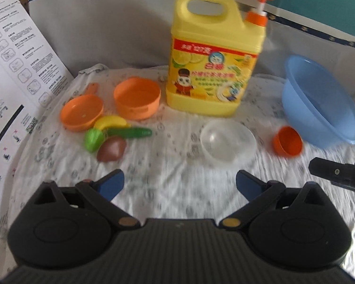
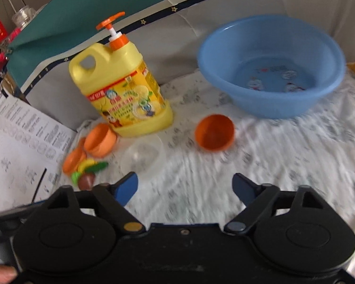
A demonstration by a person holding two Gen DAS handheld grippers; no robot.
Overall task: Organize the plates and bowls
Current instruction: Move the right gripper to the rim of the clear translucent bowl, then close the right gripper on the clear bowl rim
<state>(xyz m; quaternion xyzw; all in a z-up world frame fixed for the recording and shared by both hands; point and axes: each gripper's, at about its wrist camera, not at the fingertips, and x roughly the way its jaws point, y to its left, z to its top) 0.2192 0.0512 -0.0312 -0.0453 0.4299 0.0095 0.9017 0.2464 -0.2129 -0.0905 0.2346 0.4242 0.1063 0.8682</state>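
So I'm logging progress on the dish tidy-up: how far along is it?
Nothing looks done. The clear bowl, small orange bowl, orange pot and orange pan lie scattered, and the blue basin holds no dishes. Left gripper and right gripper are open, empty. All sorting remains.

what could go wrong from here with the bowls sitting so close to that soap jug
1. The clear bowl is hard to see against the white patterned cloth, so a tool may misjudge its rim.
2. The tall yellow soap jug stands just behind it; a forward reach might knock the jug over.
3. The small orange bowl lies tilted and could roll when touched.
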